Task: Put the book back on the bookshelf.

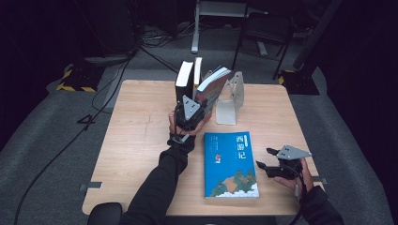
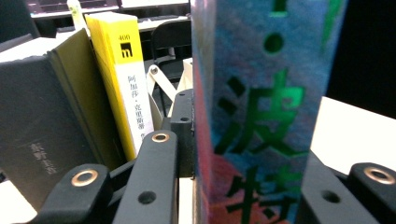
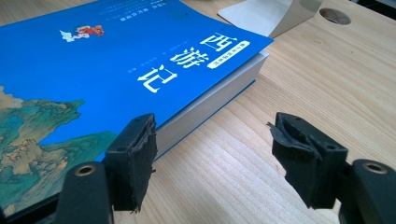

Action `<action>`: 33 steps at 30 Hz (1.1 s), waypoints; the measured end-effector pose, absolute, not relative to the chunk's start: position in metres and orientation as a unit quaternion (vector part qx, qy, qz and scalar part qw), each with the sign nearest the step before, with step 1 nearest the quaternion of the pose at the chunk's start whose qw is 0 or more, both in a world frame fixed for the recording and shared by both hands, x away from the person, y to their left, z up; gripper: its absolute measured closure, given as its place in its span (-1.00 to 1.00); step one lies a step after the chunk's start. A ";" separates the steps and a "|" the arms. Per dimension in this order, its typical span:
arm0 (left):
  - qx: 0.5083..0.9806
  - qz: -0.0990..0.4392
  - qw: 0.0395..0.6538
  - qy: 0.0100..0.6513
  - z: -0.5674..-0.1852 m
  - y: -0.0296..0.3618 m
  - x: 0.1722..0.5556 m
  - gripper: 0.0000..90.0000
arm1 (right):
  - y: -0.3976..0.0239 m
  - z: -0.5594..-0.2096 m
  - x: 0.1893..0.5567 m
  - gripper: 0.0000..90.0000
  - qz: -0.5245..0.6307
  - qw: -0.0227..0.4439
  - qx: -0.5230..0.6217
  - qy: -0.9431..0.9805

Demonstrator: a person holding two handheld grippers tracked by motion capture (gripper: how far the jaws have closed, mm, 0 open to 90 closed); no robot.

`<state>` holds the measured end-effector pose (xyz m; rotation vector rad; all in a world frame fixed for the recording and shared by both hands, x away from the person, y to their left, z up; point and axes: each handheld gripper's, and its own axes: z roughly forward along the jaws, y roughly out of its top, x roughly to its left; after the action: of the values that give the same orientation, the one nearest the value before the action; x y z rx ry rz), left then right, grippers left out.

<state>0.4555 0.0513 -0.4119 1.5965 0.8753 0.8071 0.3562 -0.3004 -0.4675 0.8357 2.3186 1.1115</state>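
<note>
Nearest you, your right claw [image 1: 266, 158] rests low at the right edge of the pale wooden worktop [image 1: 136, 154], its jaws spread wide apart and gripping nothing. In the right gripper view its frayed black foam pads [image 3: 135, 158] stand either side of bare, straight-grained wood, the left pad just beside the near corner of the blue book [image 3: 107, 70].

That blue book [image 1: 231, 164] lies flat in the near middle of the worktop, cover up: a thick rectangular paperback with a glossy blue cover, white characters and a painted landscape along its near edge. Its white page block shows at the side in the right gripper view.

Farther off, your left claw [image 1: 190, 112] is raised at the row of standing books and is clenched on the spine of the colourful book [image 2: 257, 116], which has a blue and red mottled cover with green characters. In the high view this book [image 1: 213, 84] leans to the right, toward the metal bookend [image 1: 232, 98], a bent sheet of matte grey metal with an upright plate; whether they touch is unclear.

To its left stand a slim yellow-spined book [image 2: 126, 79] and a thick dark book [image 2: 42, 135] with a cloth-like cover, both upright at the far edge of the worktop.
</note>
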 end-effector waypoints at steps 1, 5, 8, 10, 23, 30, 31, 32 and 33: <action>0.669 0.340 0.546 0.373 -0.414 0.051 0.457 0.64 | -0.300 -0.468 0.356 -0.31 0.401 0.218 0.301 0.837; 0.658 0.335 0.549 0.391 -0.424 0.051 0.460 0.64 | -0.300 -0.467 0.356 -0.31 0.401 0.221 0.300 0.837; 0.653 0.335 0.554 0.394 -0.428 0.054 0.460 0.64 | -0.300 -0.468 0.356 -0.31 0.401 0.222 0.298 0.837; 0.654 0.335 0.549 0.398 -0.429 0.055 0.460 0.64 | -0.300 -0.468 0.356 -0.31 0.402 0.221 0.298 0.837; 0.662 0.318 0.552 0.395 -0.443 0.070 0.455 0.55 | -0.297 -0.469 0.356 -0.30 0.392 0.221 0.296 0.843; 0.682 0.295 0.529 0.410 -0.462 0.070 0.448 0.48 | -0.299 -0.470 0.356 -0.30 0.392 0.218 0.298 0.842; 0.685 0.288 0.525 0.414 -0.465 0.071 0.447 0.50 | -0.299 -0.470 0.356 -0.30 0.392 0.219 0.298 0.843; 0.689 0.280 0.521 0.419 -0.468 0.071 0.447 0.52 | -0.298 -0.470 0.356 -0.30 0.391 0.219 0.298 0.843; 0.692 0.272 0.518 0.423 -0.469 0.071 0.447 0.51 | -0.298 -0.470 0.356 -0.30 0.391 0.219 0.299 0.843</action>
<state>0.4470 0.0707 -0.4694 1.6603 1.0138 0.6533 0.3560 -0.2983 -0.4704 0.8263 2.3330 1.0811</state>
